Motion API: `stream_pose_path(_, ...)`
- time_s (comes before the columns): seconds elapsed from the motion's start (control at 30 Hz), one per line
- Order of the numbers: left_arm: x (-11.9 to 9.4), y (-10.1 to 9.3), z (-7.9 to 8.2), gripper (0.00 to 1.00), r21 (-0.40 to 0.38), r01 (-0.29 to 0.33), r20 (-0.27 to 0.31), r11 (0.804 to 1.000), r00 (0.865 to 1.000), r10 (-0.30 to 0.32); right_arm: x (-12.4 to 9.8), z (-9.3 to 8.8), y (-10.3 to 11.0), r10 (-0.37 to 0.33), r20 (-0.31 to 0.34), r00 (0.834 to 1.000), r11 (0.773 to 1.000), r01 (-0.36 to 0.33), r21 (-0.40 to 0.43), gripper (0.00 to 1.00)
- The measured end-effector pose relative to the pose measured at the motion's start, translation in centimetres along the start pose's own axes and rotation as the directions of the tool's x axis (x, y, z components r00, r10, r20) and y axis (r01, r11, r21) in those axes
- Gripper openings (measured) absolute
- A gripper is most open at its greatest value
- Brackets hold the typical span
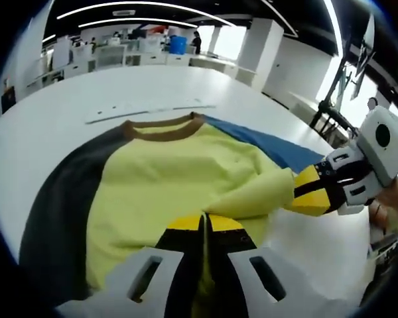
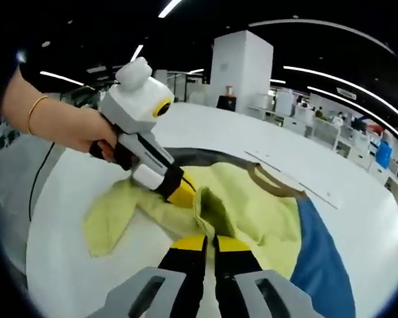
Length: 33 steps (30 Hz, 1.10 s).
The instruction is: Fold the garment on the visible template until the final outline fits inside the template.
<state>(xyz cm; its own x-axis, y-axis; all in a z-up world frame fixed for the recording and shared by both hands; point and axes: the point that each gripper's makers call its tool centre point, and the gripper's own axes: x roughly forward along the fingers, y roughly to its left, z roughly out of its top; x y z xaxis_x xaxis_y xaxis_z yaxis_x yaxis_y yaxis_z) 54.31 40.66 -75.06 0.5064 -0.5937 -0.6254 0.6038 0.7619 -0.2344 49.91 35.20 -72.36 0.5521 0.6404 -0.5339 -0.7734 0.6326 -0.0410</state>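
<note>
The yellow sweatshirt [image 1: 186,179] lies on the dark and blue template [image 1: 53,212] on the white tabletop [image 1: 106,93]. The left gripper [image 1: 204,222] has its fingers together, clamped on the sweatshirt's fabric. The right gripper [image 2: 207,242] has its fingers together on a fold of the same sweatshirt.
</note>
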Motion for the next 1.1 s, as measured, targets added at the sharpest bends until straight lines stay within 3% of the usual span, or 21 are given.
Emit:
stream_pose_path(0.53,-3.6,-2.9,1.2,0.00,0.068,0.090,0.065,0.994,0.993,-0.094,-4.3,2.8,3.9,0.099,0.010,0.995,0.980,-0.099,0.174,0.00)
stream_pose_path(0.77,-4.9,-4.8,0.8,0.01,0.113,0.139,0.062,0.984,0.987,-0.147,-6.3,3.1,4.6,0.082,0.025,0.996,0.941,-0.085,0.327,0.00)
stream_pose_path(0.9,-5.9,-5.0,0.2,0.08,0.139,0.130,0.067,0.982,0.988,-0.141,-7.2,3.3,4.6,0.070,0.043,0.997,0.906,-0.082,0.415,0.00)
stream_pose_path(1.1,-7.9,-4.7,-0.5,0.19,0.139,0.098,0.092,0.985,0.990,-0.111,-8.0,3.3,5.3,0.081,0.041,0.996,0.891,-0.091,0.445,0.00)
